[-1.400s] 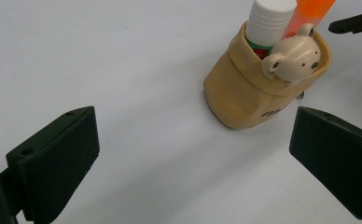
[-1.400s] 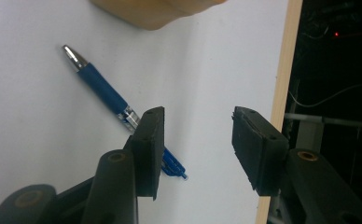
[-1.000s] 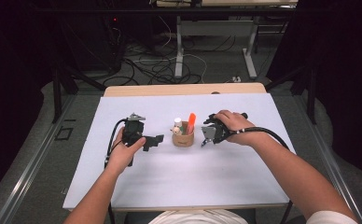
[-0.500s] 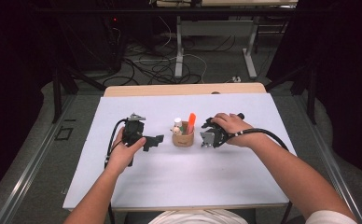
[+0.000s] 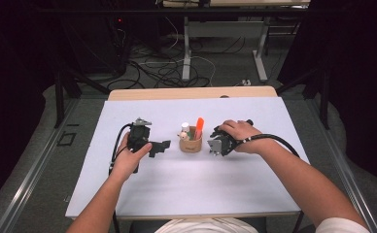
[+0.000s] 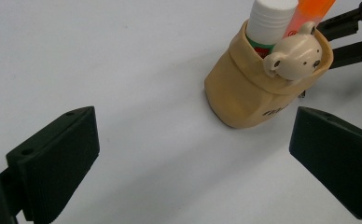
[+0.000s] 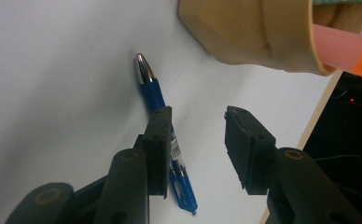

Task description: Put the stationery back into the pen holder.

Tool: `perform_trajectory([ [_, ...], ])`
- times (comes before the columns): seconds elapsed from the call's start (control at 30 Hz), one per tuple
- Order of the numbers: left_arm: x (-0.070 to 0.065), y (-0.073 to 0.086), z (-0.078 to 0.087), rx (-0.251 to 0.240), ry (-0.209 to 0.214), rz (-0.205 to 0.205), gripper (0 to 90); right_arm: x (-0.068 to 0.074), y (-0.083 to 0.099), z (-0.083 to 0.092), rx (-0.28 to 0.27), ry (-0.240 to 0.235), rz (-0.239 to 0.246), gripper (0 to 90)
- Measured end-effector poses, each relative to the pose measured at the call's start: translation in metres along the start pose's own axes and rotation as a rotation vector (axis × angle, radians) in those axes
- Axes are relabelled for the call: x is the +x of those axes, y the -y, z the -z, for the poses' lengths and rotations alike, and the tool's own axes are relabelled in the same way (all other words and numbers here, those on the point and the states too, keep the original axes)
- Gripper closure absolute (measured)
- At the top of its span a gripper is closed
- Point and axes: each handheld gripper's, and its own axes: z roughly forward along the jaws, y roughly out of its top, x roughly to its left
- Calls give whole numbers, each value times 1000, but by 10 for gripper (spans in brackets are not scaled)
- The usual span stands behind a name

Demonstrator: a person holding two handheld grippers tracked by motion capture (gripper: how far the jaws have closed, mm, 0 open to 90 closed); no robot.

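White desk (image 5: 186, 184) bearing a tan bear-faced pen holder (image 6: 258, 88): right tongs (image 7: 195, 140), half-open and just closing, are straddling a blue ballpoint pen (image 7: 163, 140) lying beside it, ungripped; left tongs (image 6: 193, 163) are waiting wide open, empty.

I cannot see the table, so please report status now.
Left gripper open, idle. Right gripper jaws closing, not yet gripping the blue pen. Pen holder close beside.
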Motion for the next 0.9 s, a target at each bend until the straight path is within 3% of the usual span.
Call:
perform_trajectory([
  [0.1, 0, 0, 0, 1, 0, 1, 14, 1, -1, -4, -8, -1, 27, 613],
  [0.17, 1, 0, 0, 2, -2, -5, 14, 2, -2, -4, 13, -13, 35, 610],
  [0.4, 1, 0, 0, 2, -3, -4, 14, 7, -3, -11, 0, -29, 51, 610],
  [0.5, 0, 0, 0, 3, -3, -5, 14, 8, -3, -11, 20, -62, 50, 610],
  [0.57, 0, 0, 0, 2, -4, -7, 14, 9, -3, -12, 17, -40, 68, 610],
  [0.6, 0, 0, 0, 4, -4, -5, 14, 8, -4, -11, 40, -96, 63, 611],
  [0.63, 1, 0, 0, 3, -5, -8, 14, 11, -3, -13, 11, -46, 58, 612],
  [0.7, 0, 0, 0, 6, -5, -6, 14, 10, -4, -13, 26, -68, 73, 613],
  [0.73, 0, 0, 0, 7, -5, -5, 14, 10, -4, -14, 17, -54, 84, 613],
  [0.8, 0, 0, 0, 7, -5, -5, 14, 9, -6, -14, 32, -96, 77, 613],
  [0.83, 0, 0, 0, 7, -5, -5, 14, 10, -6, -14, 34, -89, 73, 613],
  [0.87, 0, 0, 0, 7, -5, -5, 14, 12, -5, -16, 16, -54, 73, 613],
  [0.9, 0, 0, 0, 6, -5, -5, 14, 11, -6, -16, 14, -60, 80, 613],
])
